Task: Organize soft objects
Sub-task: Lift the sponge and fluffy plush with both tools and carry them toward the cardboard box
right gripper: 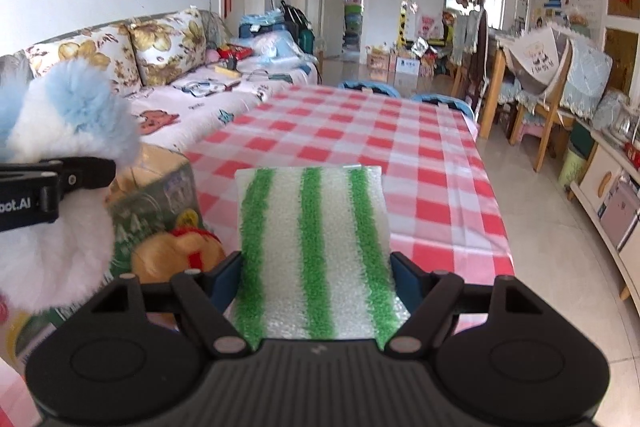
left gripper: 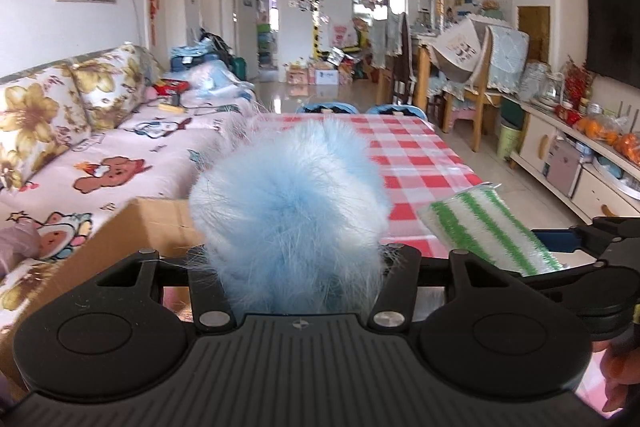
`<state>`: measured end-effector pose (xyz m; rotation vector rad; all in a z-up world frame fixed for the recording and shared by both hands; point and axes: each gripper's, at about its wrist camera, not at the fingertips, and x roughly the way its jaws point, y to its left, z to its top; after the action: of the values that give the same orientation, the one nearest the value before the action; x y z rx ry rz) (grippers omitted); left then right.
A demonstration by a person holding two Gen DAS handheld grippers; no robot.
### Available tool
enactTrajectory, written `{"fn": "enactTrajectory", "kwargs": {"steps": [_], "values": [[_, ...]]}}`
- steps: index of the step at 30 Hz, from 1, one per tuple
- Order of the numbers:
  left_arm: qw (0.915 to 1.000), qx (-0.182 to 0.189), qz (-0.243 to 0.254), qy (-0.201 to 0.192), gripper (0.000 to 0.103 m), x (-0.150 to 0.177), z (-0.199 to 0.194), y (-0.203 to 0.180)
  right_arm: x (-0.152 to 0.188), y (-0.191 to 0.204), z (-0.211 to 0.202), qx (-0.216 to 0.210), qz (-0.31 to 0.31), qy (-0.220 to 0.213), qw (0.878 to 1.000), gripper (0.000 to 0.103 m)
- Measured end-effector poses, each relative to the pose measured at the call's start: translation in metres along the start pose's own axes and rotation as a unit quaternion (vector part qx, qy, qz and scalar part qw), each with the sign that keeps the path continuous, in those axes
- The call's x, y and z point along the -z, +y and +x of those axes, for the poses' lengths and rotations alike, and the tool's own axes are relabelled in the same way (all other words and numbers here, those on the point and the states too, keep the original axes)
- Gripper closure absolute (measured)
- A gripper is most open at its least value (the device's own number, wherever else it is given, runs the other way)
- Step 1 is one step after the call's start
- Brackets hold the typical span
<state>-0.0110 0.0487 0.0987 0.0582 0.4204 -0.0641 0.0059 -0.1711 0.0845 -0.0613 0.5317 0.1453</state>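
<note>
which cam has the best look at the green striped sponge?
Right wrist: the green striped sponge fills the centre, face-on, clamped in the right gripper. Left wrist shows it only obliquely at the right edge.

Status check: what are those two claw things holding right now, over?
Left gripper shut on fluffy blue toy. Right gripper shut on green-striped sponge. Cardboard box below left. Nothing blocking.

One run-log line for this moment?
left gripper: shut on fluffy blue toy | right gripper: shut on green-striped sponge | both above checked table
</note>
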Motion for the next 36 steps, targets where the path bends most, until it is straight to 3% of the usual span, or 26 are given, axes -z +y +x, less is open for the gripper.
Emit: {"fn": "enactTrajectory", "kwargs": {"steps": [15,36], "values": [[0.9979,-0.057,-0.023,-0.017,0.038,-0.003,-0.004,0.01,-0.026,0.055,0.001,-0.028,-0.038,-0.036,0.998,0.026],[0.9901,-0.123,-0.066,0.005,0.038,0.001,-0.01,0.012,-0.043,0.135,0.03,-0.076,-0.104,-0.025,0.991,0.025]]}}
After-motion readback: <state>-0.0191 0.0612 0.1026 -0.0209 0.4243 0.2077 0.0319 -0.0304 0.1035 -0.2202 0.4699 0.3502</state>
